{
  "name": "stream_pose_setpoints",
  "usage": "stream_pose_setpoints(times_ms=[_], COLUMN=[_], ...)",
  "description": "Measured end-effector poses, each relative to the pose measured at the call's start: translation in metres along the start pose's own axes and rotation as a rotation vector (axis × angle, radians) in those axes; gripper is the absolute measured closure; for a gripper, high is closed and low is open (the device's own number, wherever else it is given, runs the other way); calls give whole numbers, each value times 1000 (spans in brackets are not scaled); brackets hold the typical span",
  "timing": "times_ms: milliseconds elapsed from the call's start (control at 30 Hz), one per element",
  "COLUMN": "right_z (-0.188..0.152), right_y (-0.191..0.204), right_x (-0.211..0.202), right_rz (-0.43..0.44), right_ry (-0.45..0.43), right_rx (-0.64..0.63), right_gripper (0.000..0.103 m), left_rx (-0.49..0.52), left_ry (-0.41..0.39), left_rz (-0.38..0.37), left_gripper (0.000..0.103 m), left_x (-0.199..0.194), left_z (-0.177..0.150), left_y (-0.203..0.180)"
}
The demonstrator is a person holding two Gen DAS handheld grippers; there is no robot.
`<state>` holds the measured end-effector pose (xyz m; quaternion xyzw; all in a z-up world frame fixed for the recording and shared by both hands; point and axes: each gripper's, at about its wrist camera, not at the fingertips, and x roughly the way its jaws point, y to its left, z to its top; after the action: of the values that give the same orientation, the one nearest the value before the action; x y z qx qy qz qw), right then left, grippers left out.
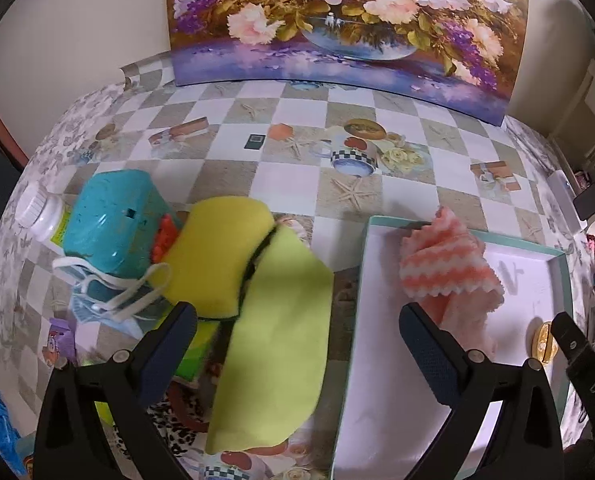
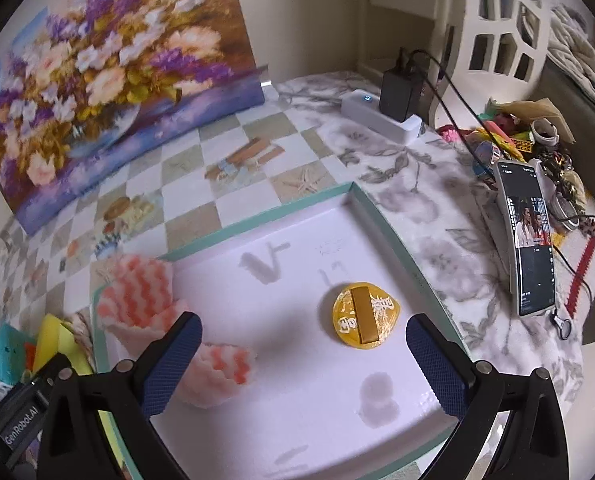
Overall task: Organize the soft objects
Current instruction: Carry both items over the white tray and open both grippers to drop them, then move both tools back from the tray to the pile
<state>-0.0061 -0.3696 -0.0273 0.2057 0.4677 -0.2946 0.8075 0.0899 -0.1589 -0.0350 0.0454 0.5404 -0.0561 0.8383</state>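
Both grippers (left point(image 1: 297, 344), right point(image 2: 303, 354)) fingers wide apart, holding nothing | pink cloth point(image 2: 145, 296) in tray point(image 2: 381, 216) | yellow cloth point(image 1: 273, 344) on desk point(image 1: 297, 176)

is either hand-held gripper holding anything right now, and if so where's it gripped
Nothing is held. The left hand-held gripper and right hand-held gripper both stand open, pads touching nothing; the pink striped cloth lies loose in the tray.

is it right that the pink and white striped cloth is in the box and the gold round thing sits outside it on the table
Not quite. The pink and white striped cloth is in the box, but the gold round thing sits inside it too, on the white floor of the box, not out on the table. The right wrist view shows this clearly.
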Motion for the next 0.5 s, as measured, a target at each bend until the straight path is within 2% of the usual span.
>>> stream_pose_setpoints(times_ms=[267, 400, 500], right_z=[-8, -18, -28], right_y=[3, 20, 39], right_x=[-1, -9, -20], right_rz=[27, 21, 49], right_ry=[27, 34, 28], right_rx=[7, -51, -114], right_gripper=[0, 0, 0], left_rx=[-1, -19, -31], left_ry=[-26, -35, -56], left_rz=[3, -32, -33], left_gripper=[2, 2, 2], left_x=[-15, -29, -41], left_z=[-1, -3, -5], left_y=[9, 22, 38])
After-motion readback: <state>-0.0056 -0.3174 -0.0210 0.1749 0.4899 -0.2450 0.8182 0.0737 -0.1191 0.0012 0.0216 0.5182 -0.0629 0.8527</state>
